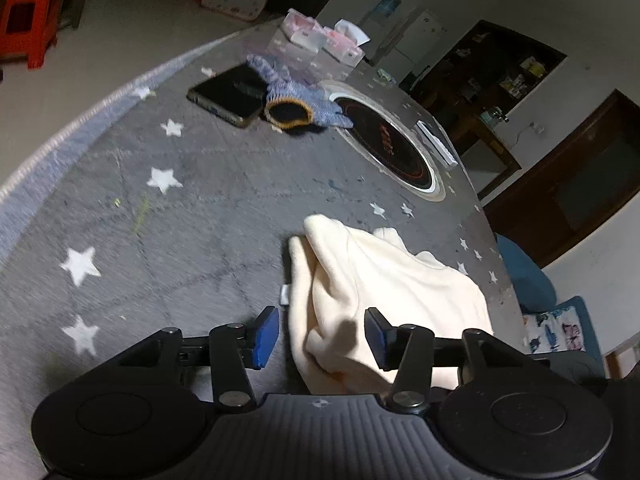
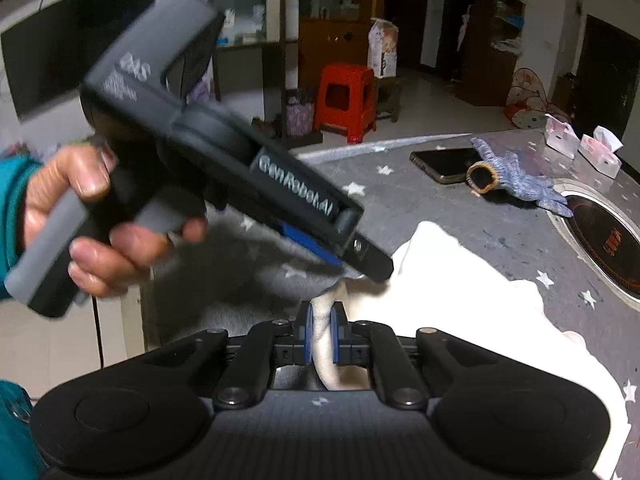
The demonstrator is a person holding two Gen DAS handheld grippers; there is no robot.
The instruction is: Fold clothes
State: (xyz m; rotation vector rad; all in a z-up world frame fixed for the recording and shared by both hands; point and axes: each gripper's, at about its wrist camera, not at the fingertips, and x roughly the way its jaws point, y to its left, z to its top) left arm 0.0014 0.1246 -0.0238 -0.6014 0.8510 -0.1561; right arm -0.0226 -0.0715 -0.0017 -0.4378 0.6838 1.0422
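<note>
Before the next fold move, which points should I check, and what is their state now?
1. Right gripper shut on the cream garment: ok.
2. Left gripper open, with cloth between its fingers: ok.
3. Left gripper gripping the cloth: not ok, not yet closed.
4. Garment lying flat: not ok, it is bunched.
5. Phone and glove apart from the garment: ok.
6. Table free to the garment's left: ok.

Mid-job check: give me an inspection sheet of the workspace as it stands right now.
Surface: grey star-print table cover.
Job's things: cream garment, bunched.
Clutter: phone, knit glove, round burner, tissue packs.
Grippers: left gripper open over the garment; right gripper shut on a garment fold.
Cables: one thin dark cord hanging below the left hand.
Surroundings: red stool, cabinets.
</note>
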